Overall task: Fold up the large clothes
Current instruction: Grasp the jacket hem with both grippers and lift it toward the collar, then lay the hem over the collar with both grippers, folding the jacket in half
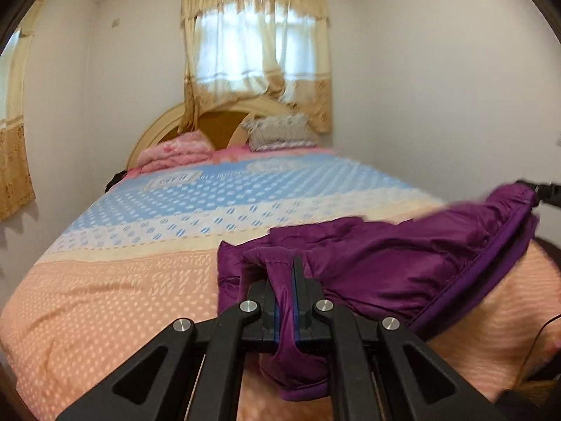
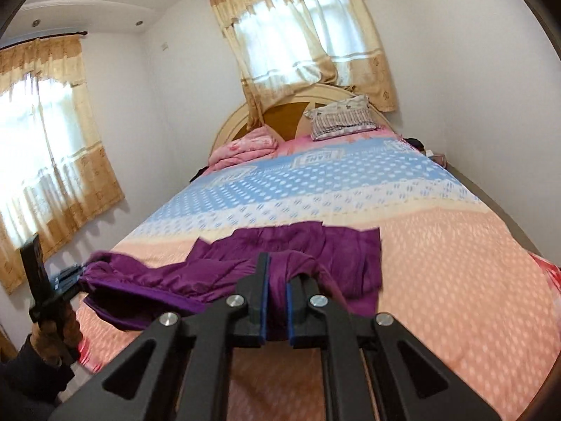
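A purple padded jacket [image 1: 403,263] hangs stretched above the near end of the bed. My left gripper [image 1: 282,266] is shut on one corner of it, purple cloth bunched between its blue pads. In the right wrist view the same jacket [image 2: 308,249] spreads across the bedspread, and my right gripper [image 2: 282,266] is shut on a fold of it. The left gripper [image 2: 79,279] shows there at the far left, held by a person's hand [image 2: 52,336] and pinching the jacket's other end. The right gripper [image 1: 538,189] shows at the right edge of the left wrist view.
The bed [image 1: 105,298] has a peach, white and blue patterned spread. A folded pink blanket [image 1: 175,152] and a patterned pillow [image 1: 280,133] lie by the wooden headboard [image 2: 245,112]. Curtained windows [image 2: 308,28] and white walls surround the bed.
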The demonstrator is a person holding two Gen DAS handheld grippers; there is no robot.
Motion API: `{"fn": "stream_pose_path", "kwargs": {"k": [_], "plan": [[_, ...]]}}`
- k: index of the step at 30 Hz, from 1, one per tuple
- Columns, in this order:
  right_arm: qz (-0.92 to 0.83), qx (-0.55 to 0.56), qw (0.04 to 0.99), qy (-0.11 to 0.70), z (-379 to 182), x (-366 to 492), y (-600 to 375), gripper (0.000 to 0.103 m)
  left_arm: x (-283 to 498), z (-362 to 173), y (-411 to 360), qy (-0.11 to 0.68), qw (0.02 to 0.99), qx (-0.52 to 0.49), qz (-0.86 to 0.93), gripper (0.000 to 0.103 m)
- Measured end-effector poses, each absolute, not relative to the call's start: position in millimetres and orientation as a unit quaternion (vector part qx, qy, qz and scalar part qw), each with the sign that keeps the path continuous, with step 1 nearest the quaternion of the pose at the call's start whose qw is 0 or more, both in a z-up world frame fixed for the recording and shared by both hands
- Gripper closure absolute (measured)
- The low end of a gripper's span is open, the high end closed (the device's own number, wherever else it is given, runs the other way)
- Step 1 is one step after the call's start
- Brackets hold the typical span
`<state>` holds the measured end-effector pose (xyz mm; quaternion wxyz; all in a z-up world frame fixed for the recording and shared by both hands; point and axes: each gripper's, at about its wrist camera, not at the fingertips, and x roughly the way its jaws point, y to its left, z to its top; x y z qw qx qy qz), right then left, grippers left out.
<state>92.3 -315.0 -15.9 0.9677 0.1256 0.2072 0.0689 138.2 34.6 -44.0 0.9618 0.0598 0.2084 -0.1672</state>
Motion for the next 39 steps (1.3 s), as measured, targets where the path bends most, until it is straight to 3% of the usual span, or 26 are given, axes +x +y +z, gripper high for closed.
{"fn": "stream_pose_path", "kwargs": {"k": [4,9,13,19,21,23,25,32,35,37,39], "plan": [[0.036,0.147,0.962,0.226,-48.5,185.3,-326.9,0.094,216.5,-84.2,22.8,0.226,0.961,0.077,-0.139,0.095],[0.016,0.161,0.954,0.254,-76.6,241.2,-349.5,0.094,269.5,-104.1,25.4,0.259,0.955,0.034,-0.142,0.089],[0.003,0.17,0.946,0.277,-98.3,273.8,-361.2,0.094,282.8,-99.5,23.5,0.241,0.96,0.002,-0.141,0.075],[-0.011,0.167,0.938,0.303,-125.4,313.5,-366.9,0.092,305.3,-108.6,18.1,0.259,0.957,-0.018,-0.127,0.07],[-0.015,0.159,0.937,0.312,-132.3,326.3,-365.6,0.086,308.0,-113.6,16.9,0.263,0.957,-0.02,-0.121,0.069],[-0.014,0.153,0.936,0.317,-137.1,329.3,-363.8,0.07,310.4,-115.8,15.6,0.269,0.956,-0.019,-0.115,0.069],[-0.015,0.156,0.934,0.322,-143.3,331.2,-365.0,0.062,315.1,-120.2,13.3,0.277,0.954,-0.016,-0.11,0.067],[-0.026,0.168,0.923,0.344,-155.3,340.6,-369.3,0.051,339.1,-116.3,37.6,0.291,0.94,-0.119,-0.131,0.063],[-0.029,0.167,0.921,0.351,-156.9,343.8,-369.5,0.047,348.7,-116.0,49.5,0.294,0.927,-0.175,-0.152,0.045],[-0.029,0.167,0.921,0.351,-156.5,345.1,-369.2,0.041,349.1,-109.0,50.9,0.284,0.934,-0.175,-0.128,0.023],[-0.028,0.163,0.924,0.346,-152.0,344.8,-366.6,0.035,343.8,-99.0,53.8,0.258,0.944,-0.176,-0.109,0.016]]}}
